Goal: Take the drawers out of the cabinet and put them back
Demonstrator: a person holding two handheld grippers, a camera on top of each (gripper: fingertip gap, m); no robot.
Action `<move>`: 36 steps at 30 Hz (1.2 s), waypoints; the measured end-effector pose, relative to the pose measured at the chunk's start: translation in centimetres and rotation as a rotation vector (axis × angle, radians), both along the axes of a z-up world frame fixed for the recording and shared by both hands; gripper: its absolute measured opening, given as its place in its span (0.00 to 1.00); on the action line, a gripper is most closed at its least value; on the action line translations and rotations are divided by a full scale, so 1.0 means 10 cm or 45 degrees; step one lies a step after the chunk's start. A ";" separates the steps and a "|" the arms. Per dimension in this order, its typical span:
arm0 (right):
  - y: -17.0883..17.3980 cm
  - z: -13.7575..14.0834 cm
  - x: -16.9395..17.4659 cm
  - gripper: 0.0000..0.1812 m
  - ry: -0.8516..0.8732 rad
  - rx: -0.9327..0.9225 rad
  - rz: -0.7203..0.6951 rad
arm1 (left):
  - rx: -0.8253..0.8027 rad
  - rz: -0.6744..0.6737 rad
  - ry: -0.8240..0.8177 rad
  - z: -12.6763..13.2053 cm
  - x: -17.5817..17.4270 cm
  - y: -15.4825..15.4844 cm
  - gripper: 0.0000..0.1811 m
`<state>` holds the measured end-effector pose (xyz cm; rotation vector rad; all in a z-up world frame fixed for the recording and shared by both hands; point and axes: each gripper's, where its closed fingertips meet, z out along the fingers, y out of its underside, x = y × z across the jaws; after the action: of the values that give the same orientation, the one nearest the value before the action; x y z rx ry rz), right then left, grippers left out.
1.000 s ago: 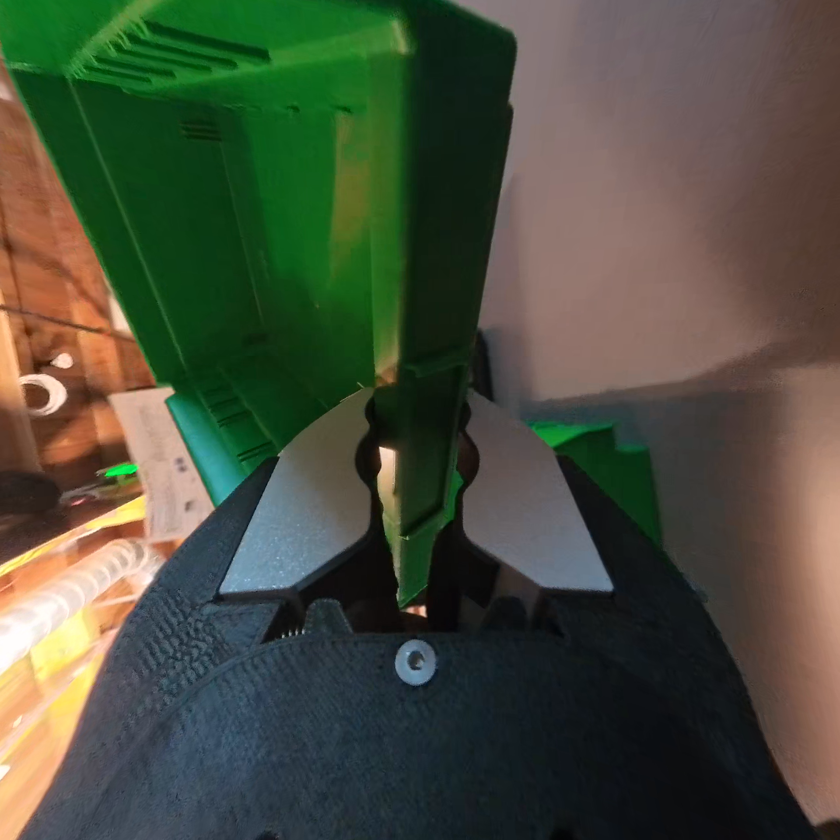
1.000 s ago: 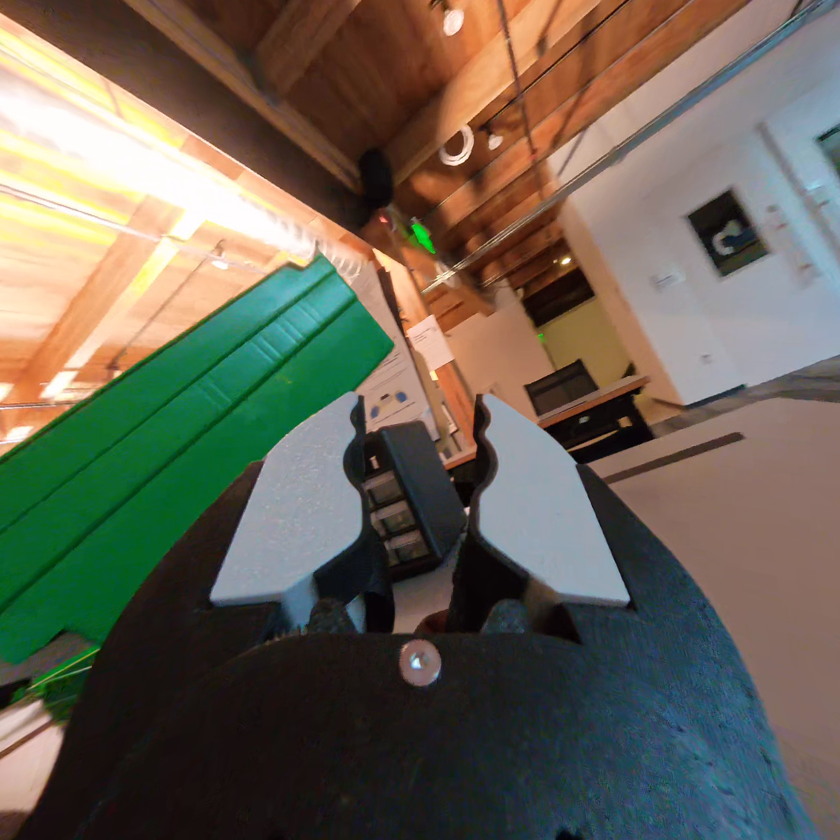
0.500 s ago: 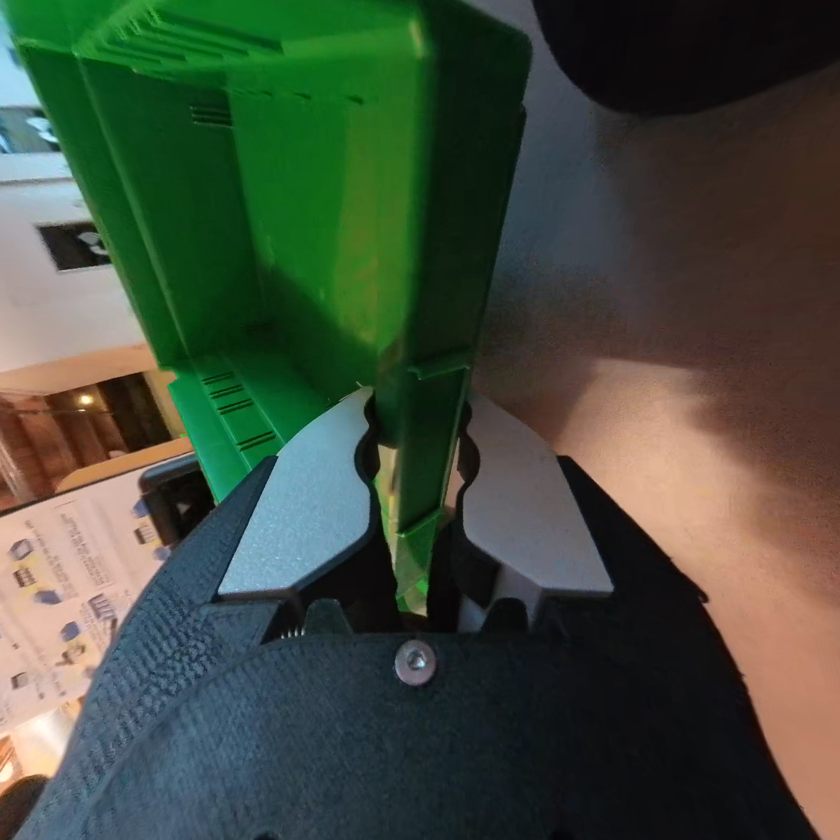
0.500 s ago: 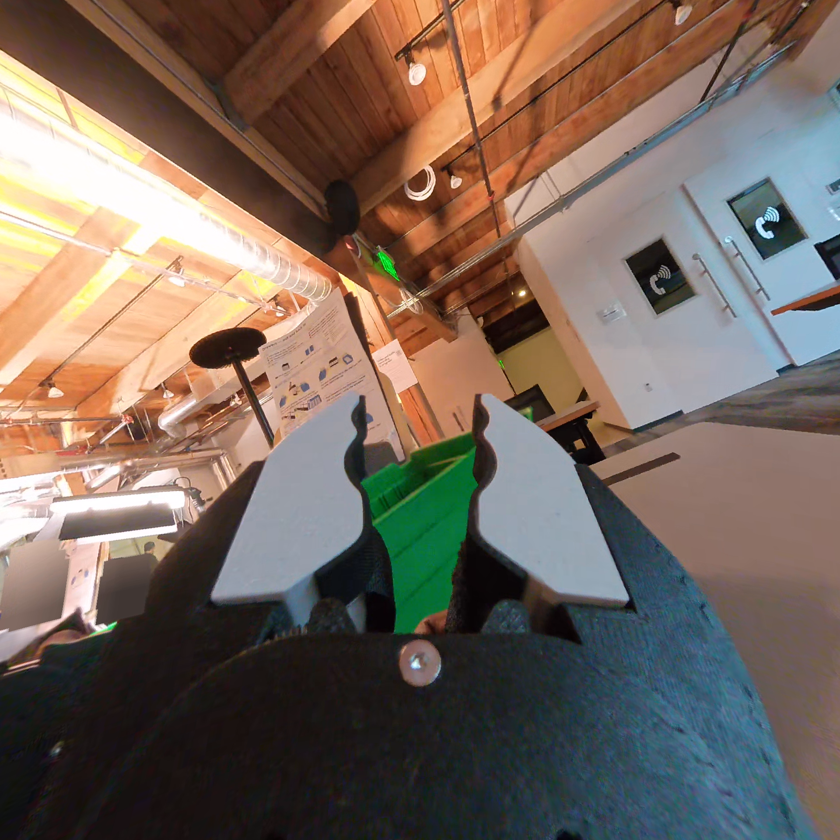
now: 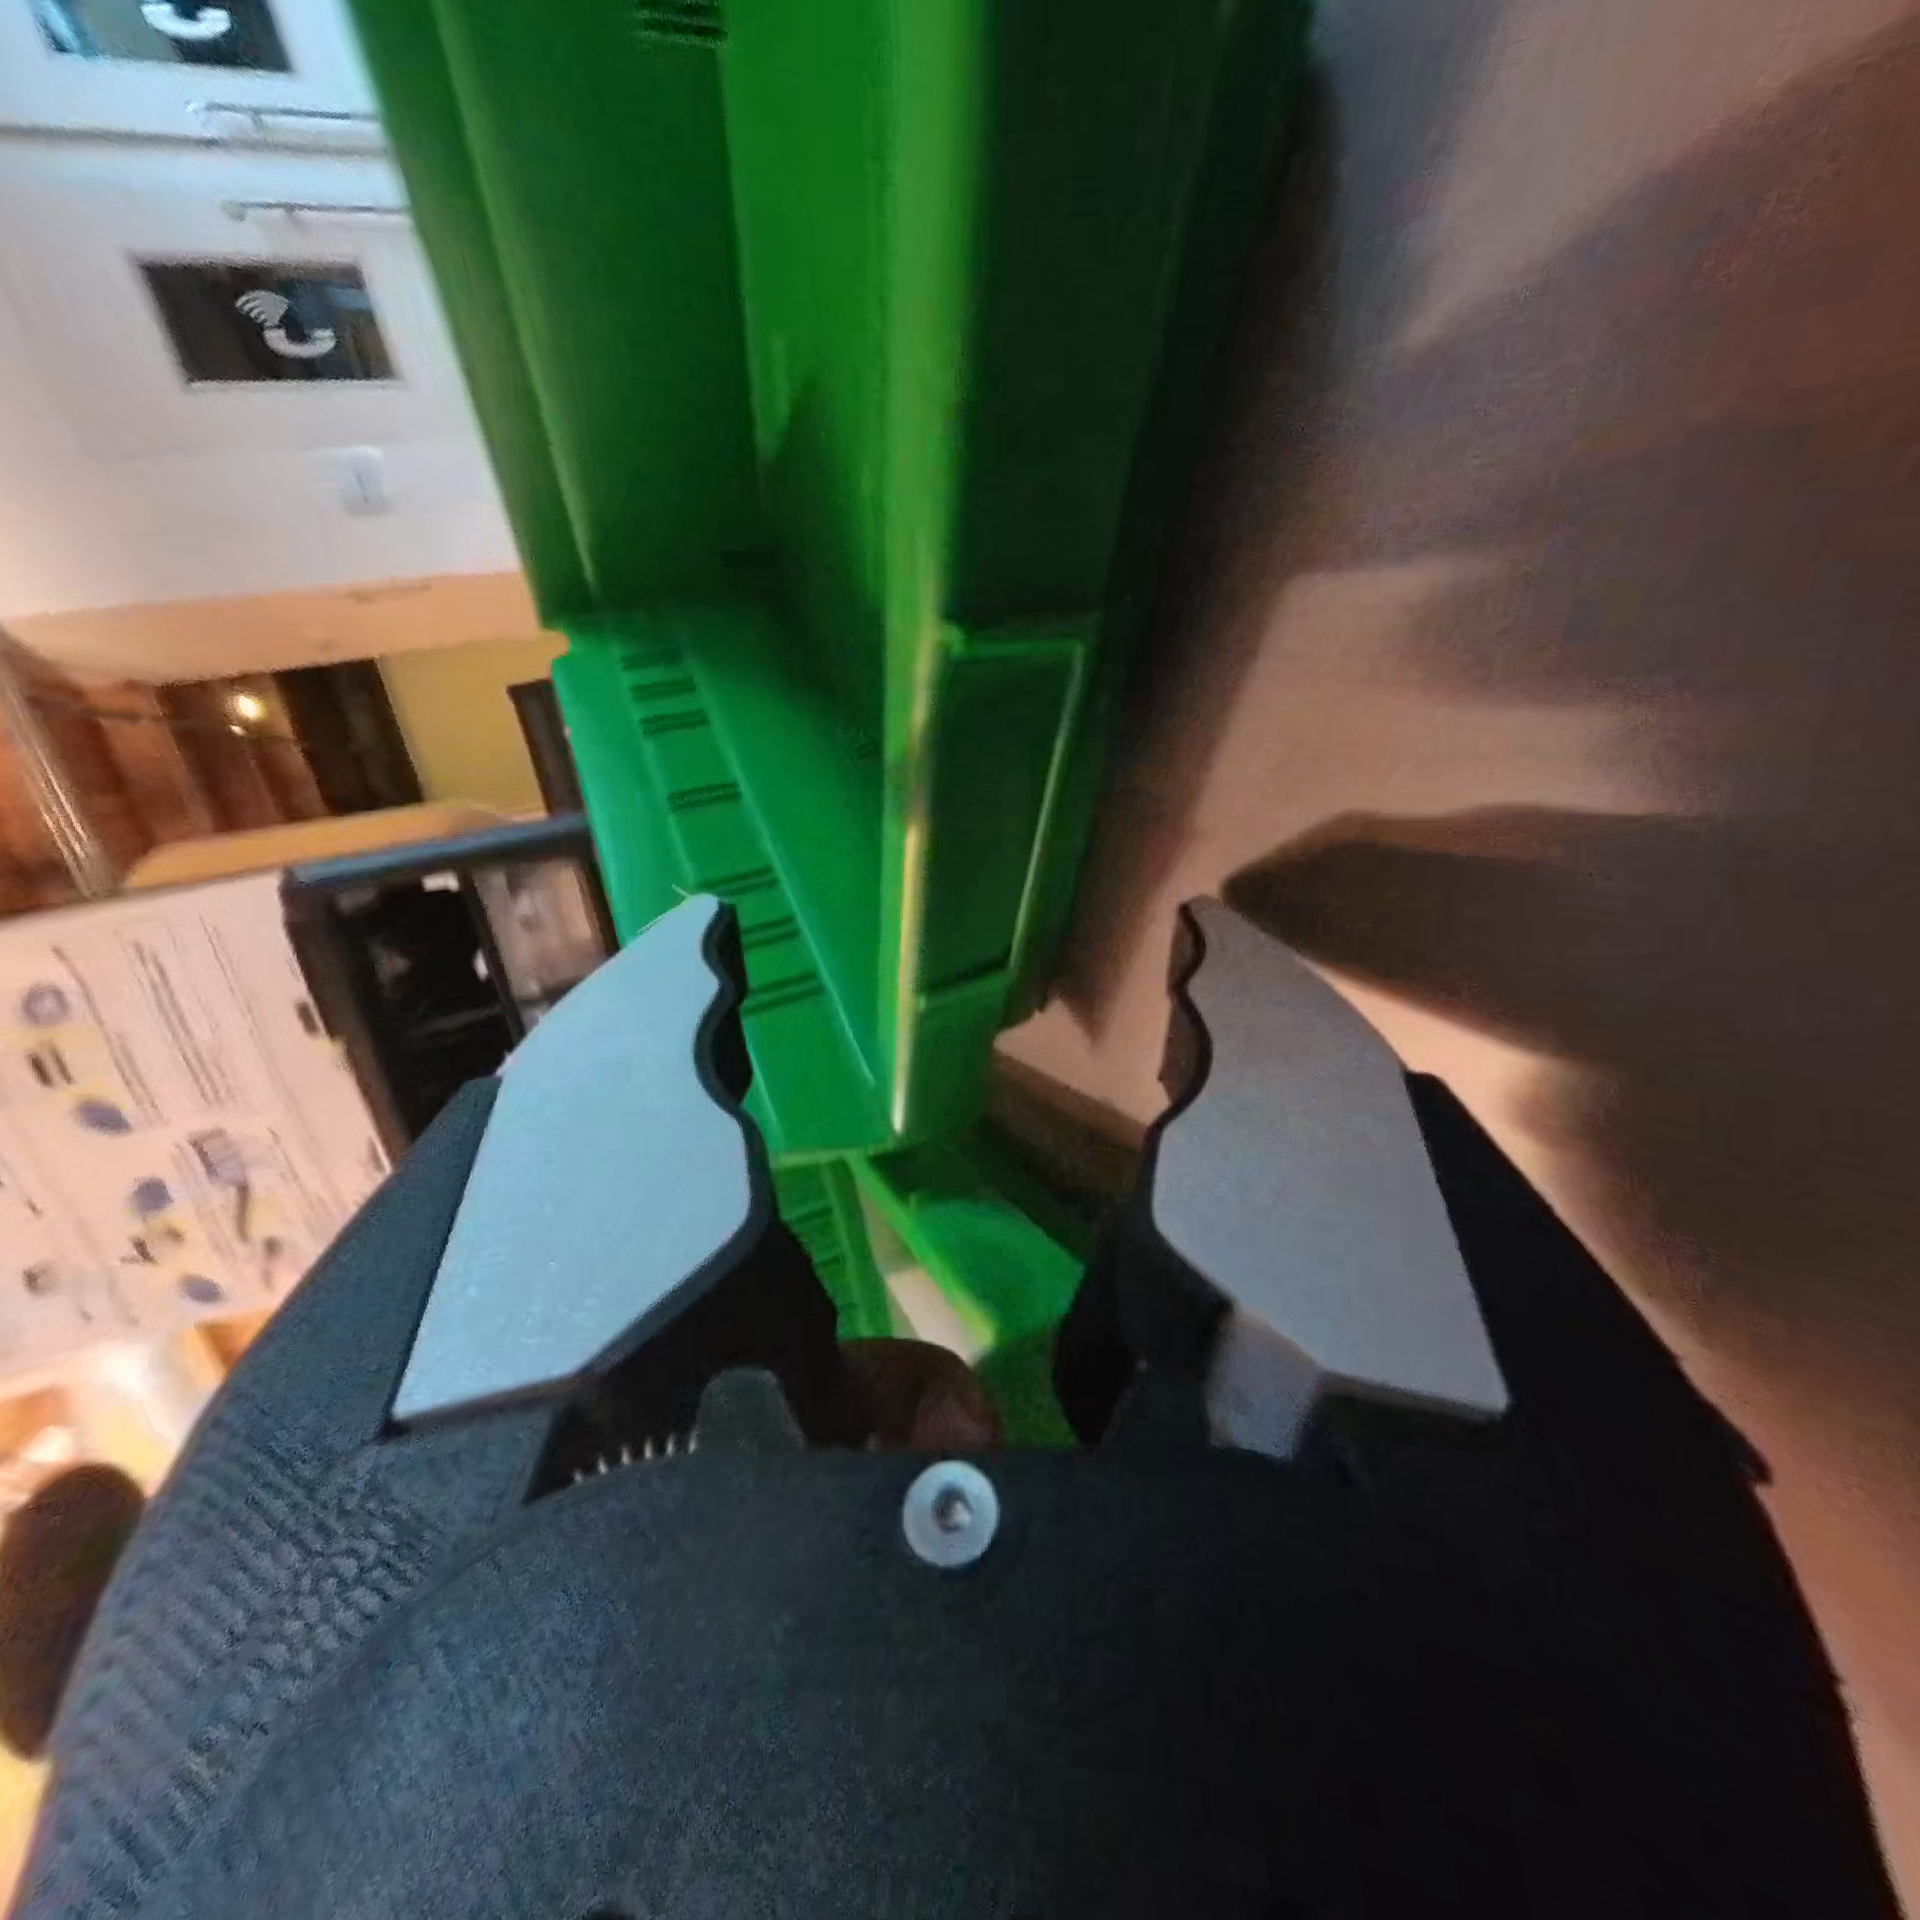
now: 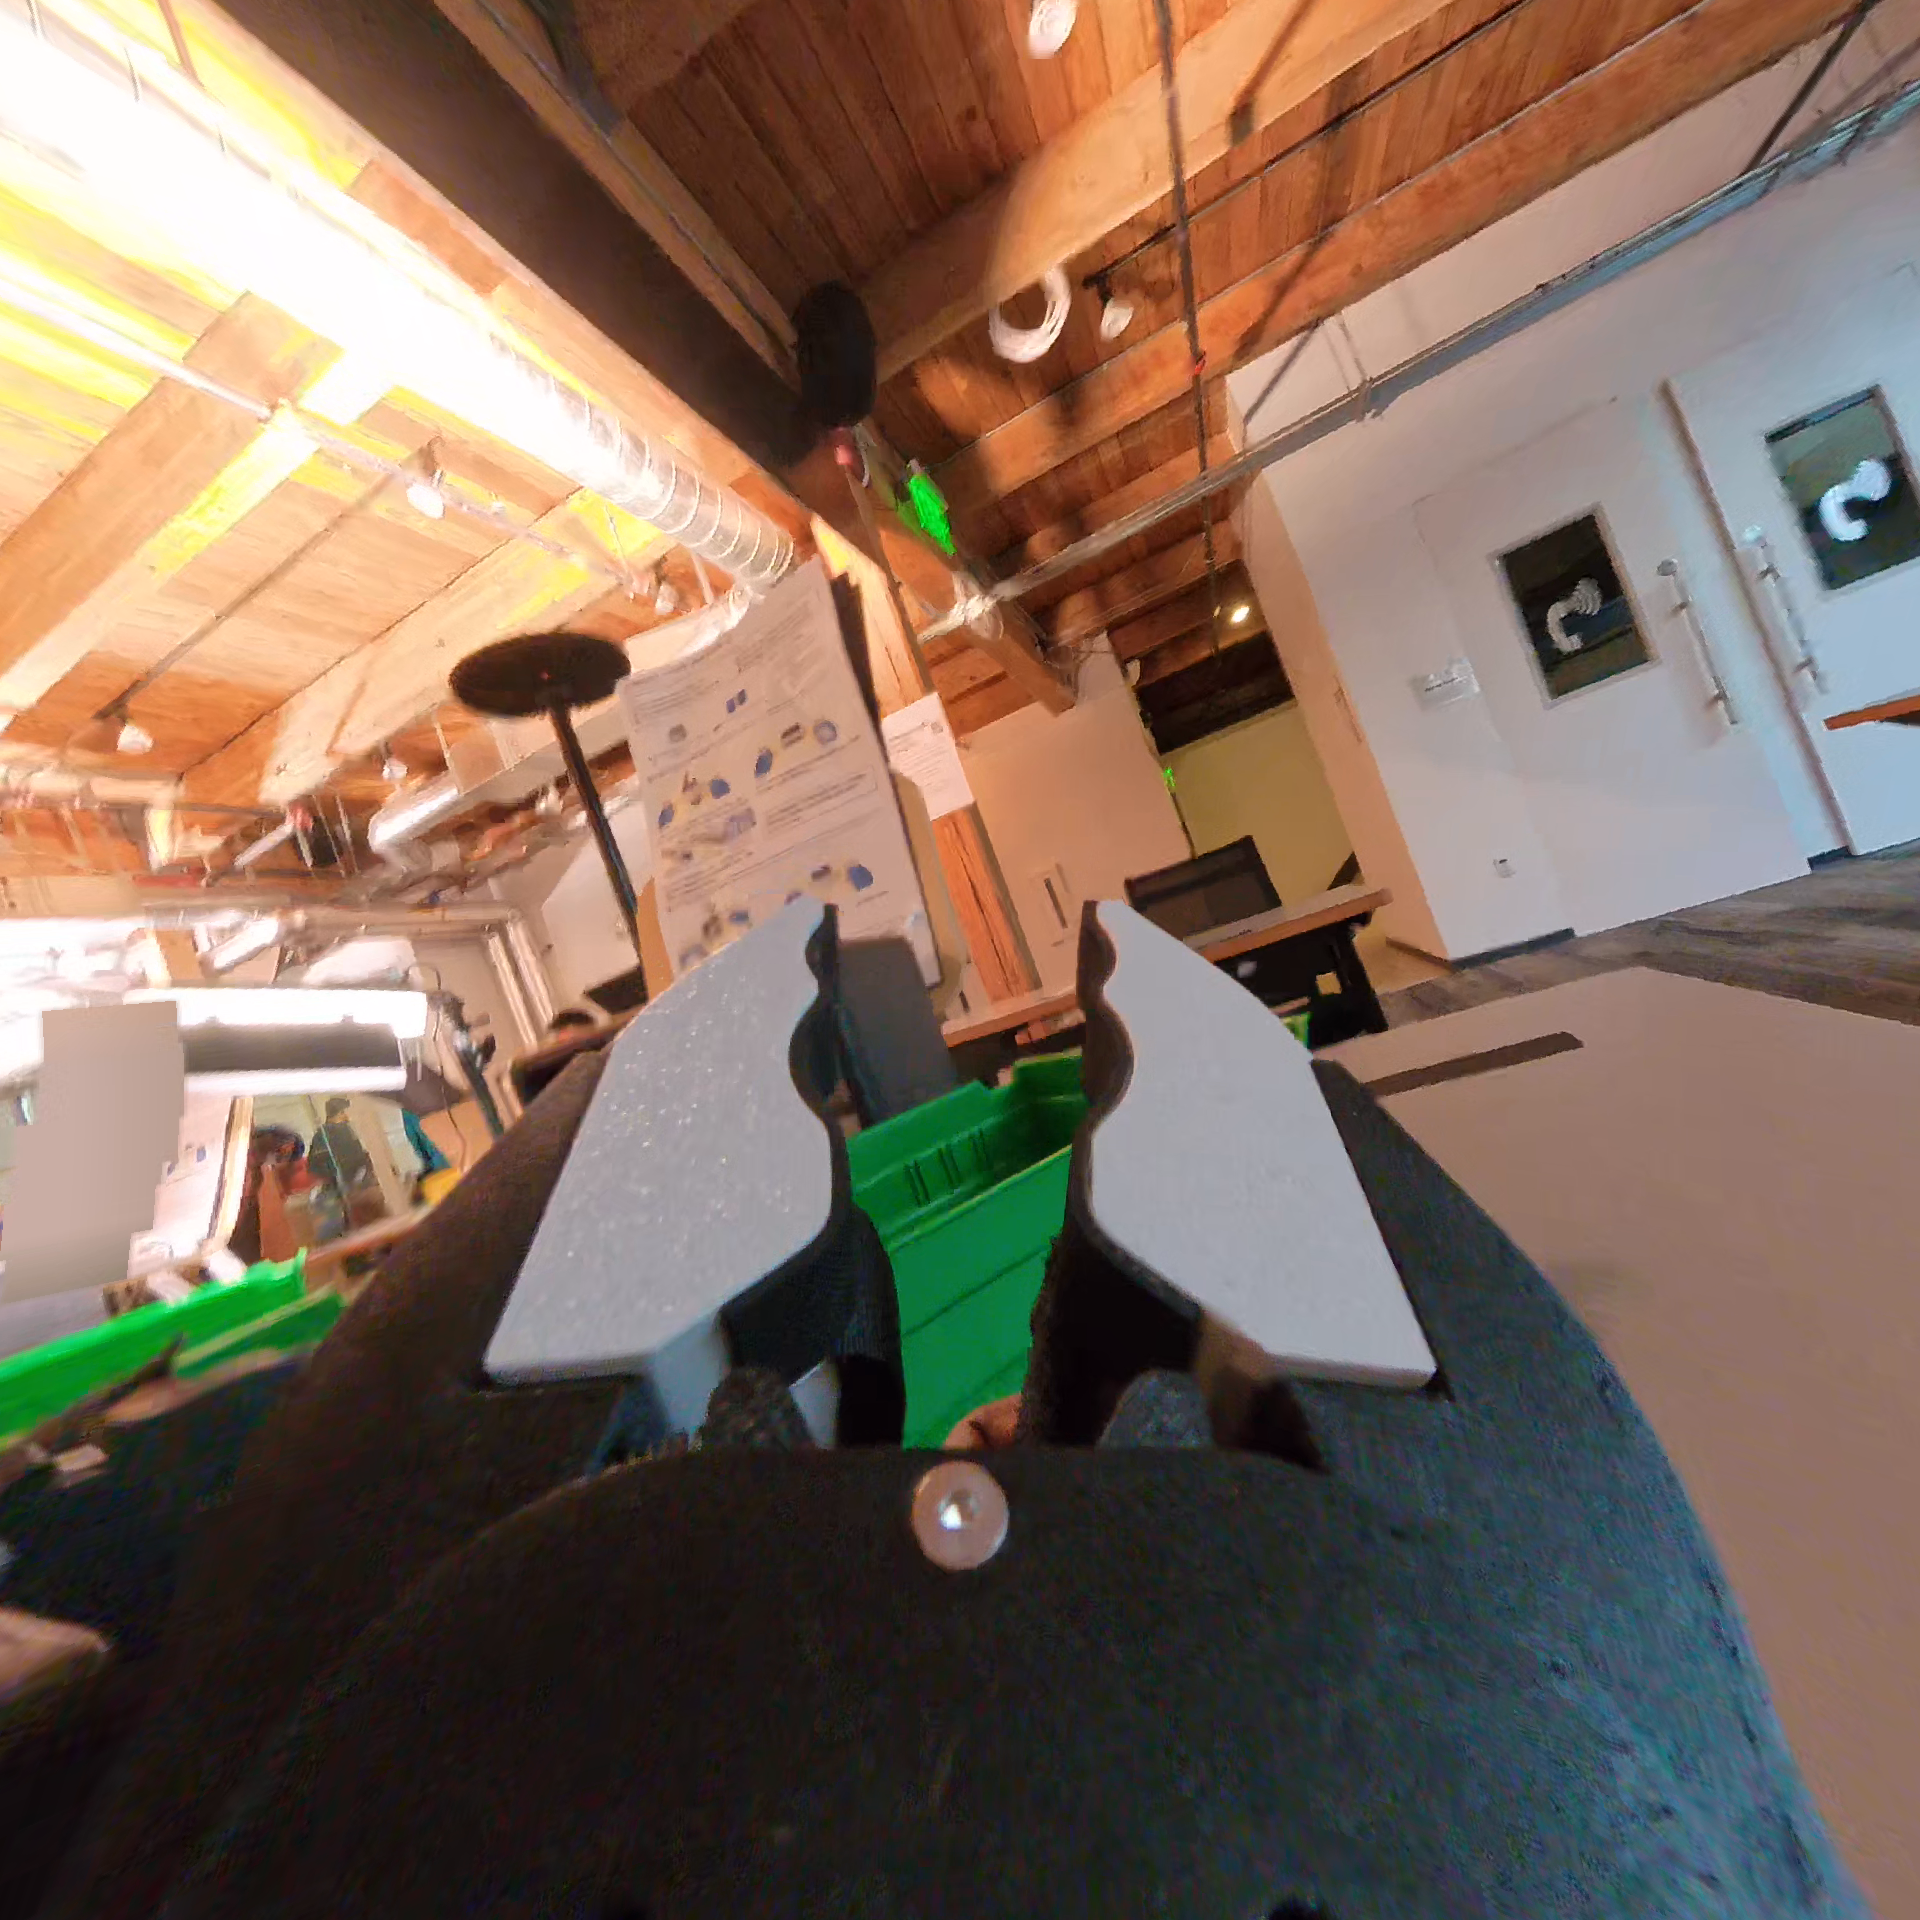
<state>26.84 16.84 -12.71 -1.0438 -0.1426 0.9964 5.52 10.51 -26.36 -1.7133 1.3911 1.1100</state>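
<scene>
In the left wrist view a green plastic drawer (image 5: pixel 883 416) lies along the tan table (image 5: pixel 1507 312), its near end between my fingers. My left gripper (image 5: pixel 954 920) is open, with both pads clear of the drawer. The black cabinet (image 5: pixel 416 977) stands just left of the drawer. My right gripper (image 6: pixel 956 920) is open and empty, held low over the table (image 6: pixel 1610 1195). A green drawer (image 6: pixel 966 1226) shows beyond its fingers, with the dark cabinet (image 6: pixel 894 1029) behind it. Another green drawer (image 6: pixel 156 1340) lies at the far left.
A white poster board (image 6: pixel 769 790) stands behind the cabinet, and it also shows in the left wrist view (image 5: pixel 135 1122). A desk with a dark chair (image 6: pixel 1205 883) is farther back. White walls and doors (image 6: pixel 1818 623) are at the right. The table stretches to the right of the drawers.
My left gripper has opened and let go of the green drawer's end, and the drawer now lies on the table. The right gripper has stayed open and barely moved.
</scene>
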 end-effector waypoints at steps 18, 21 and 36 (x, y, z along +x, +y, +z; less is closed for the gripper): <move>-0.01 -0.80 -0.70 0.11 -1.271 -0.429 -0.052 | 0.294 0.375 -0.533 0.51 -1.34 -0.89 0.05; 0.12 -0.80 -0.47 0.09 -1.262 -0.434 -0.170 | 0.267 0.530 -0.442 0.48 -1.88 -1.27 0.05; -0.38 -0.52 -0.64 0.32 -1.498 0.036 0.099 | 0.108 0.601 -0.867 0.45 -2.70 -2.02 0.31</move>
<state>20.47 13.01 -17.91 -1.4917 -1.1545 0.3292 -21.44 -9.67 -21.81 -2.1373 0.5288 0.6778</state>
